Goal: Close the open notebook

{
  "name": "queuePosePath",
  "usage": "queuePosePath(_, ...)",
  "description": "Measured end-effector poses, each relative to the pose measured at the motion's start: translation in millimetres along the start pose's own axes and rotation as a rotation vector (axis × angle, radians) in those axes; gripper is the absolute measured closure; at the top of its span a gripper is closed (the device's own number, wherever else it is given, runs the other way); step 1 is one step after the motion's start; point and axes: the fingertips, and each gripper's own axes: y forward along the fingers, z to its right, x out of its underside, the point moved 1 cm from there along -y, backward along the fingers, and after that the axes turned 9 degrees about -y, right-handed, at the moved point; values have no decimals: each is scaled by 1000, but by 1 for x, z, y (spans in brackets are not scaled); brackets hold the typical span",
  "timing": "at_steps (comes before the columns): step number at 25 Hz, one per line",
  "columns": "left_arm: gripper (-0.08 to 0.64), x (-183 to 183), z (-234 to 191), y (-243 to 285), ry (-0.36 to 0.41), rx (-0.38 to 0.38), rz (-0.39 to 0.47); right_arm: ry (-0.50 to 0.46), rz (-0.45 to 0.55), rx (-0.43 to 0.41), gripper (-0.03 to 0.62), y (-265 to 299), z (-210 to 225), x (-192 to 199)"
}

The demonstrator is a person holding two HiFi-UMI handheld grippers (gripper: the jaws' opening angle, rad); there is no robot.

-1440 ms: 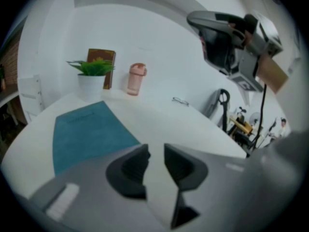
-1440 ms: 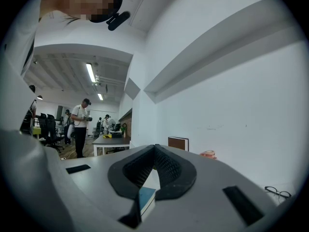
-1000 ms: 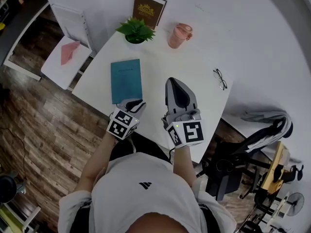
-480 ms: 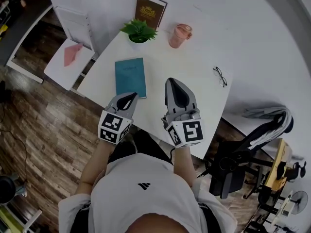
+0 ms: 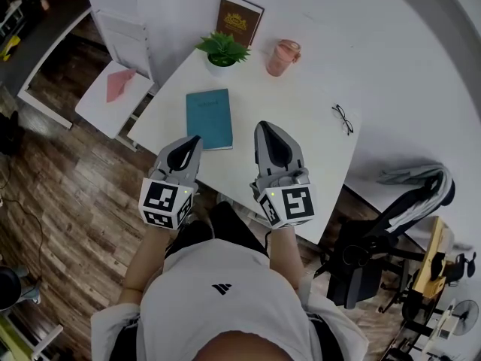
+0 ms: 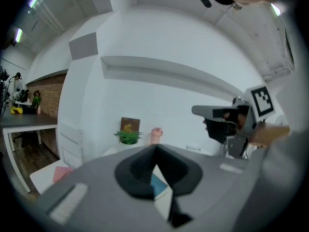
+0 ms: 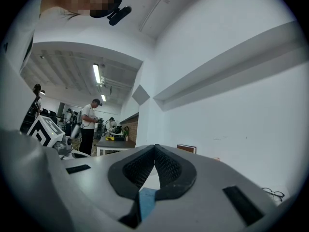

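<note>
Teal notebook [image 5: 209, 119] lies closed and flat, cover up, on the white table [image 5: 304, 138]. Left gripper [image 5: 194, 139] and right gripper [image 5: 264, 125]: jaws pressed together, nothing held.

In the left gripper view the left tongs [image 6: 155, 150] hide all but a sliver of the teal notebook [image 6: 157, 183]. In the head view its cover print is too small to read, like that on the far brown book [image 5: 240, 19].
</note>
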Motion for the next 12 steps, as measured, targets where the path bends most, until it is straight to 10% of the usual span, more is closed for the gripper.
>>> queuePosePath(12,551,-37,-17,-45,-2,-98,134,-27,14,11,595,-15,-11,-15)
